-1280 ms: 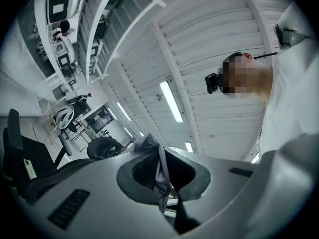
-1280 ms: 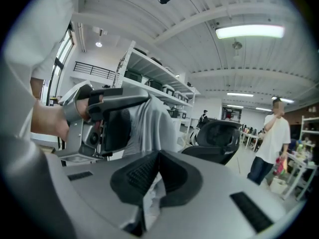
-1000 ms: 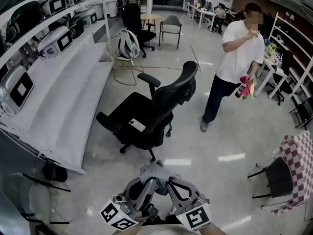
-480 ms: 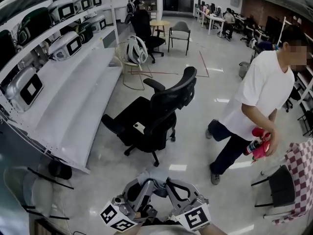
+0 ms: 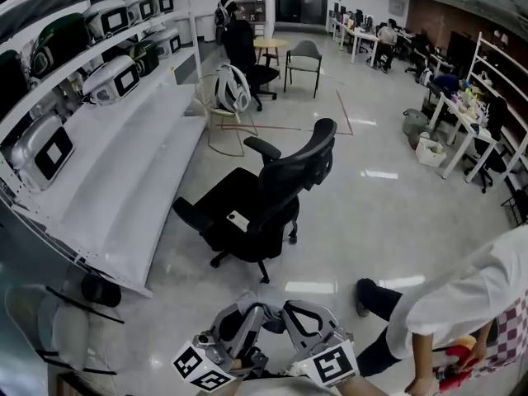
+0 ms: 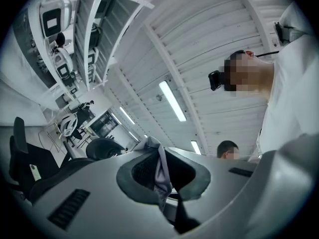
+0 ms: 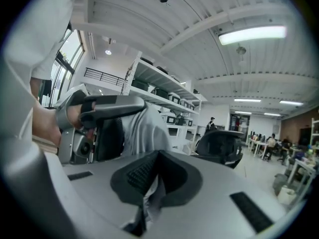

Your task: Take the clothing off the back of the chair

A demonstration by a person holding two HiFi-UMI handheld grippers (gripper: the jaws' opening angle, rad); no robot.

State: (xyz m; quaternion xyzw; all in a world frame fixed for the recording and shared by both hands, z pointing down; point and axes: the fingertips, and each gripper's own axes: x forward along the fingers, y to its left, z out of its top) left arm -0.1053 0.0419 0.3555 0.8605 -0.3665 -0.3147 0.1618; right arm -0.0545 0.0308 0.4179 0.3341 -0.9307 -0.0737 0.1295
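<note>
Where the head view looks down past the person's body, the clothing [image 5: 262, 297], a pale grey garment, is seen bunched low in the frame, held up between both grippers and well apart from the chair [image 5: 264, 196]. The left gripper [image 6: 160, 176] is pressed together on a fold of the clothing; in the left gripper view a thin strip of the fabric is pinched between the dark pads and rises past the jaw tips. The right gripper [image 7: 152, 180] is likewise closed on the clothing, with a hanging fold caught between its pads and more of the grey fabric draped just beyond, beside the body of the other gripper. The two grippers are held close together, tips nearly meeting at the garment. The chair, a black office chair with armrests, is set on the glossy floor [image 5: 355, 221], turned with its seat towards the white shelving [image 5: 124, 163] at the left. A small white tag is noted on its seat. A person in a white shirt [image 5: 462, 295] is noted at the lower right, bent forward, with a red object [image 5: 452, 371] in hand.
</note>
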